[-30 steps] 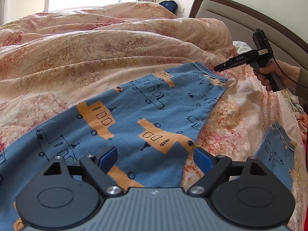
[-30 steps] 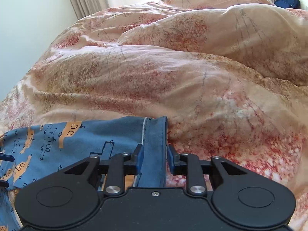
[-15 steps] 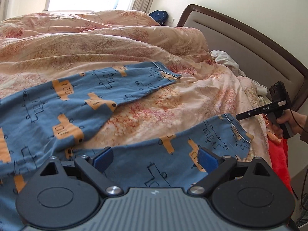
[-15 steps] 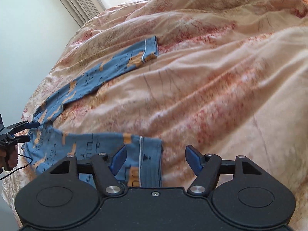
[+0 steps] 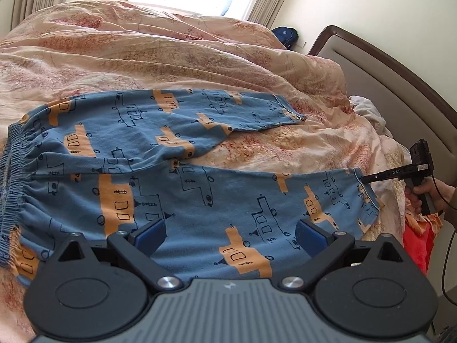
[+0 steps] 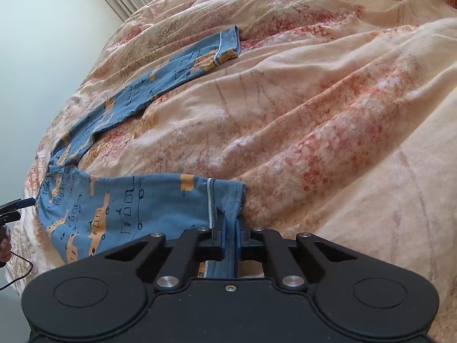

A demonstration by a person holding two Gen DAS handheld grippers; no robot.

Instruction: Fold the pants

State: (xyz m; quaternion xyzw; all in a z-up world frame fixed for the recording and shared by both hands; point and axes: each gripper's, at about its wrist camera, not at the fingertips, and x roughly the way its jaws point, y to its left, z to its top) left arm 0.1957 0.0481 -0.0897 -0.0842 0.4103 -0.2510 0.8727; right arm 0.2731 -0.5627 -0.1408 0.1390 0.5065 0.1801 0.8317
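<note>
Blue pants (image 5: 177,148) with orange ship prints lie spread on a floral duvet, legs apart, elastic waistband (image 5: 11,177) at the left. My left gripper (image 5: 228,233) is open and empty, just above the near leg. My right gripper (image 6: 230,238) is shut on the near leg's cuff (image 6: 228,197); it also shows in the left wrist view (image 5: 364,179), at the cuff on the far right. The far leg's cuff (image 6: 227,44) lies flat on the duvet, up the bed.
The rumpled peach floral duvet (image 5: 171,45) rises in thick folds behind the pants. A padded headboard (image 5: 394,85) stands at the right. Red cloth (image 5: 417,245) hangs at the bed's right edge. A dark blue bag (image 5: 285,35) sits by the wall.
My right gripper went from open over the near leg's cuff to shut on it. My left gripper swung left, bringing the waistband into view, and stayed open.
</note>
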